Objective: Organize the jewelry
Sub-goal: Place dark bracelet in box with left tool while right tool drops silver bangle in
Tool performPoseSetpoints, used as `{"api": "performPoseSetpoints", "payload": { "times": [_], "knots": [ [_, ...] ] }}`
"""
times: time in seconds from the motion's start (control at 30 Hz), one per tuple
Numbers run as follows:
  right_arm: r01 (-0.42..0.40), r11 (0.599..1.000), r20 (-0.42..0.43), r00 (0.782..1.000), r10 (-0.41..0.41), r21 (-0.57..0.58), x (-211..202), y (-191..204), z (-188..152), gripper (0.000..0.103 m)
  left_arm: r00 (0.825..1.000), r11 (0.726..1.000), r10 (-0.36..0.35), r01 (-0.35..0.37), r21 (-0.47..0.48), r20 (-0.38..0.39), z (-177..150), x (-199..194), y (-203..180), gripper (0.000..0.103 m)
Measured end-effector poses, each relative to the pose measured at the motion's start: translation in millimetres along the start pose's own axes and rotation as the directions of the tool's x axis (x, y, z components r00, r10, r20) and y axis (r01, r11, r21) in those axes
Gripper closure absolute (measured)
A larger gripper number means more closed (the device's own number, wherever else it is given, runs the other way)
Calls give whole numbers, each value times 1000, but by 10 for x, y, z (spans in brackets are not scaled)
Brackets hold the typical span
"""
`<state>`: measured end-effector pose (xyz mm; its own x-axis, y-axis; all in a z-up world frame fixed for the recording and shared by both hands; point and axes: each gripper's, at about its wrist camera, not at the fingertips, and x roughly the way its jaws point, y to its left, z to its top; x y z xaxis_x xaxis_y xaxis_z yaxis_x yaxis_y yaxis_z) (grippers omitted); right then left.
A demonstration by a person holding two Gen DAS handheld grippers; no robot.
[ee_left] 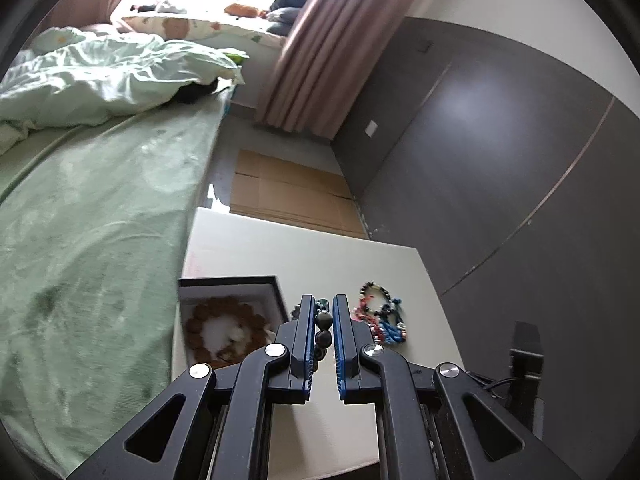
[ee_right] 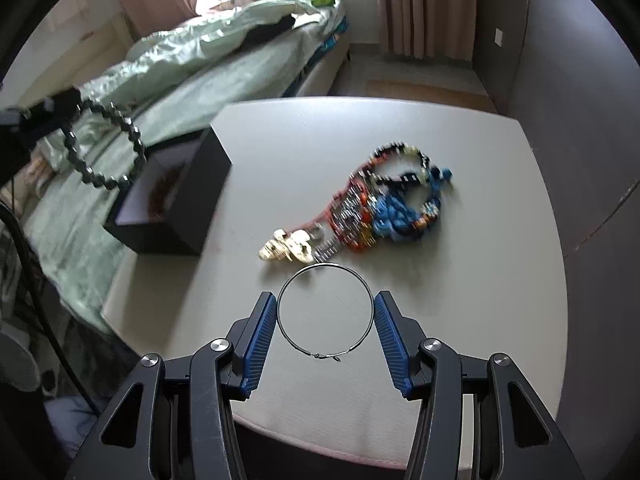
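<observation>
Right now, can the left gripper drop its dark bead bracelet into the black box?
Probably yes. The left gripper is shut on the dark bead bracelet, hanging above the black box. The box is open, holding only a brown bead bracelet.

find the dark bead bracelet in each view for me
Left wrist: dark bead bracelet low centre, pinched in the left gripper.
Right wrist: it hangs as a loop at far left, above the bed edge.
Shared landmark: the black box beside it.
</observation>
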<state>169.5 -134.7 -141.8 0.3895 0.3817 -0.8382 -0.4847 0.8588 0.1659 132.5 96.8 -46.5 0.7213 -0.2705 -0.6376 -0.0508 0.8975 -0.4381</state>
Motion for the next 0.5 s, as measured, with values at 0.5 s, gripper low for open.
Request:
{"api": "performPoseSetpoints", "payload": {
  "times": [0.5],
  "knots": [
    [-103,993,80,992,99,54,90,396,287,52,995,993,33,-43,-109,-94,43,479,537,94]
  ]
}}
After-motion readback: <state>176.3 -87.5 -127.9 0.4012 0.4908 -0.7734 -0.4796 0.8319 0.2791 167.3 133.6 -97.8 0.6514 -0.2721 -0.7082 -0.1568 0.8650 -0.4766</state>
